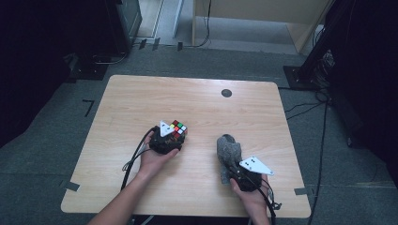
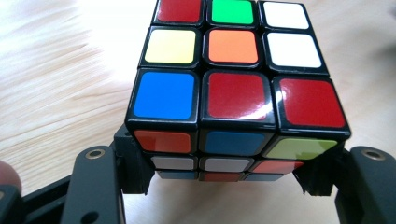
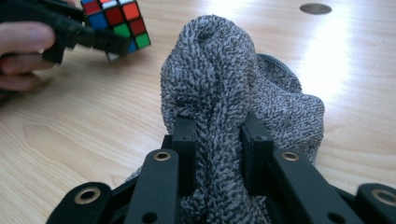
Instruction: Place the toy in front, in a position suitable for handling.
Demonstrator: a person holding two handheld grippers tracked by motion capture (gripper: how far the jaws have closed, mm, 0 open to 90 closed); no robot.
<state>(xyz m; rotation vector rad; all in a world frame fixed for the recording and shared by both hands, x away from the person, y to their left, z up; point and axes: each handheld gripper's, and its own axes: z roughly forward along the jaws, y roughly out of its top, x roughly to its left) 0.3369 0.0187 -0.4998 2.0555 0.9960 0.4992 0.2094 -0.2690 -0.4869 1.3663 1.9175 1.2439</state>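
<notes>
Grey towelling cloth (image 3: 224,107) is pinched upright in my right hand-held gripper (image 3: 217,140), ready for wiping. My left hand-held gripper (image 2: 224,175) clamps the puzzle cube (image 2: 233,79) by its sides just above the table (image 1: 197,98), faces exposed.

One cube (image 1: 178,129) sits left of centre on one table (image 1: 141,101), and one grey sock (image 1: 228,151) lies at about 4 o'clock from it. Two grippers are here, the left gripper (image 1: 170,139) and the right gripper (image 1: 236,171), each in one of two hands. One dark round hole (image 1: 226,93) marks the tabletop at about 1 o'clock
</notes>
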